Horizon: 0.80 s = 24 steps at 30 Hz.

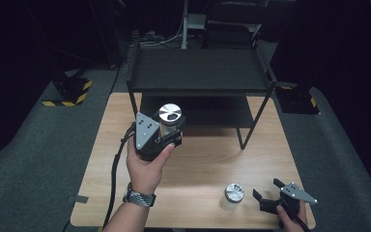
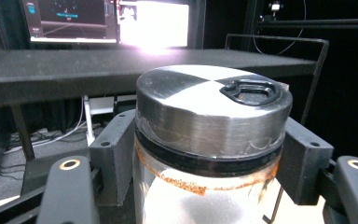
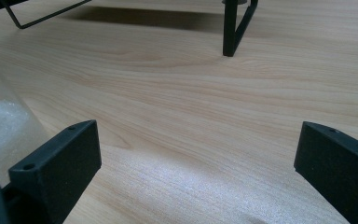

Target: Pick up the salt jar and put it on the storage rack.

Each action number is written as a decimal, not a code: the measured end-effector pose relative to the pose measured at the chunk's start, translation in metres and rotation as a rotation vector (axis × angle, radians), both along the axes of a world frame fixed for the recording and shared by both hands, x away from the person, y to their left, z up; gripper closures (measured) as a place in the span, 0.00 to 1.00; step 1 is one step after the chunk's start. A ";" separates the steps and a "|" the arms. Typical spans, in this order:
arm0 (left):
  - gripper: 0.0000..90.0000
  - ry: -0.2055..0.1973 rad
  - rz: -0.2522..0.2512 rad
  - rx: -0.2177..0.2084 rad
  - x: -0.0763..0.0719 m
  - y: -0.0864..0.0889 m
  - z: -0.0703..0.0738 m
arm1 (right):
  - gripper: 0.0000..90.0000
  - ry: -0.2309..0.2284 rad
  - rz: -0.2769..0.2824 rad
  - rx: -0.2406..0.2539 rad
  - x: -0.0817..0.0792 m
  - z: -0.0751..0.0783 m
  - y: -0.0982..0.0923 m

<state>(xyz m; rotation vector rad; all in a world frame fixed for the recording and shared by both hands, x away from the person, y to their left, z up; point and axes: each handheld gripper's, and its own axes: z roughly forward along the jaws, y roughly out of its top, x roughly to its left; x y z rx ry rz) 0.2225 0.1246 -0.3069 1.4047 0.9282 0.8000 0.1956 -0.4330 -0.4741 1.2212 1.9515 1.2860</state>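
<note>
A glass jar (image 1: 170, 116) with a silver metal lid and white grains inside hangs above the table, just in front of the black shelf. My left gripper (image 1: 171, 133) is shut on it, and in the left gripper view the jaws press both sides of the jar (image 2: 212, 116) just under the lid. A second jar (image 1: 232, 195) of the same kind stands near the table's front right. My right gripper (image 1: 266, 189) rests low beside it, to its right, open with nothing between the jaws. In the right gripper view that jar (image 3: 2, 126) is at the left edge, outside the jaws.
A black two-tier metal shelf (image 1: 198, 72) stands at the back of the wooden table (image 1: 212, 159); one of its legs (image 3: 230, 28) is ahead of the right gripper. Grey carpet surrounds the table. Lit monitors (image 2: 107, 21) glow behind the shelf.
</note>
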 end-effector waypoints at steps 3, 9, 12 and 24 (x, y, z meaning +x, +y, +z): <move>0.35 -0.019 -0.005 -0.018 0.000 0.002 0.002 | 0.00 0.000 -0.001 0.001 0.000 0.000 0.000; 0.35 -0.049 -0.006 -0.013 0.000 0.000 0.014 | 0.00 0.000 -0.001 0.003 0.000 0.000 0.000; 0.35 -0.057 -0.004 -0.013 0.000 -0.001 0.017 | 0.00 0.001 -0.001 0.004 0.000 0.000 -0.001; 0.35 -0.103 0.009 -0.014 0.004 -0.009 0.036 | 0.00 0.000 0.000 0.002 0.000 0.000 -0.001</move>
